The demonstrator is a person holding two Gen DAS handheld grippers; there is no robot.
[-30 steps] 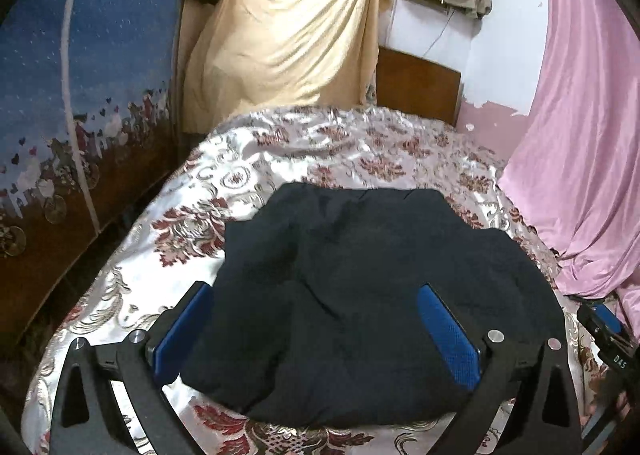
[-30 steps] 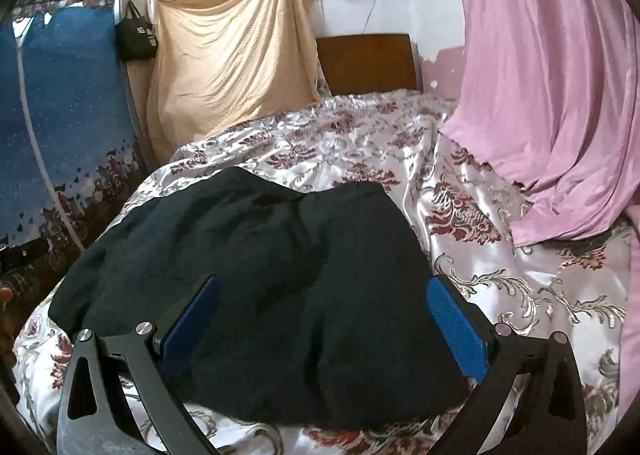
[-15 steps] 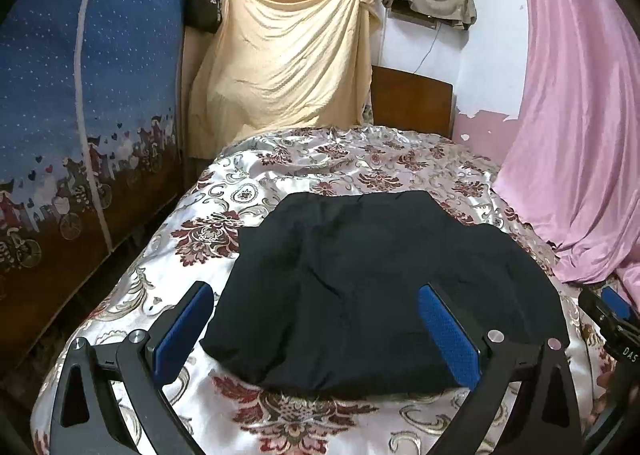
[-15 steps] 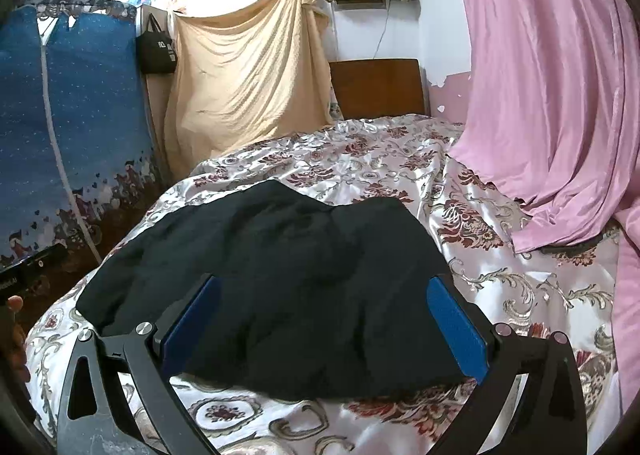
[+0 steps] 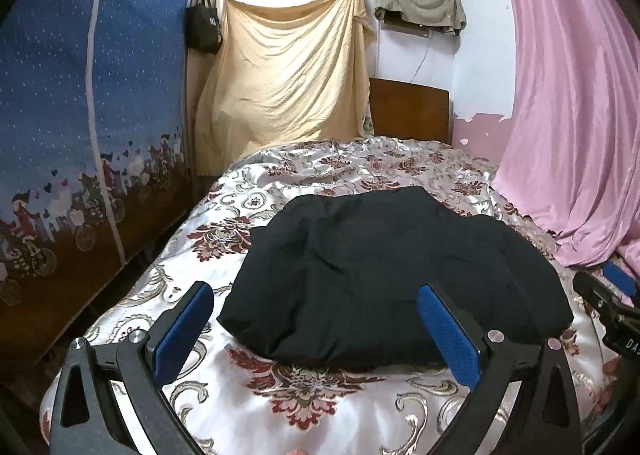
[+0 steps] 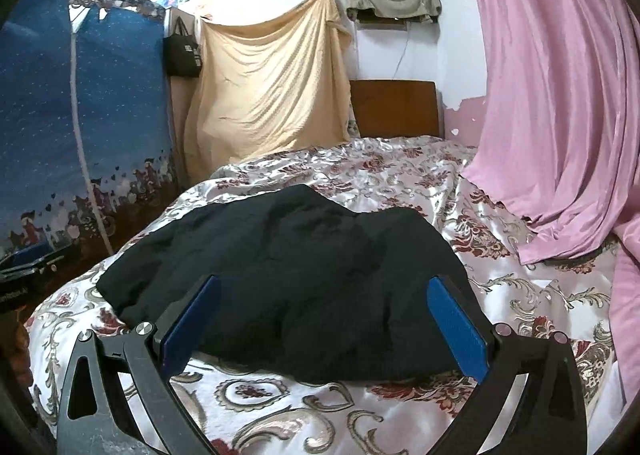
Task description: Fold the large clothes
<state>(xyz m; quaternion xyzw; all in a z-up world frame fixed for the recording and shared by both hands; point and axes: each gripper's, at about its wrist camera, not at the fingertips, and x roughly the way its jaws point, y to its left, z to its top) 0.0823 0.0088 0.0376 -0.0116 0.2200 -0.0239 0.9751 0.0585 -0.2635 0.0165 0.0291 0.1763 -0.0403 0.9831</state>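
Note:
A black garment (image 5: 384,271) lies folded into a thick, roughly rectangular bundle on the floral satin bedspread (image 5: 304,175). In the right wrist view the same black garment (image 6: 296,279) fills the middle of the bed. My left gripper (image 5: 316,319) hovers open above the bundle's near edge, blue pads wide apart and nothing between them. My right gripper (image 6: 324,311) is also open and empty, held back over the bundle's near side. The right gripper's body shows at the right edge of the left wrist view (image 5: 612,295).
A pink curtain (image 5: 576,103) drapes onto the bed's right side. A blue fabric wardrobe (image 5: 80,127) stands along the left. A beige cloth (image 5: 288,71) and wooden headboard (image 5: 408,111) are at the far end. Bare bedspread (image 6: 304,407) lies in front of the bundle.
Both grippers have pulled back and risen away from the garment, which now looks smaller and farther off. The garment lies still and both grippers stayed open.

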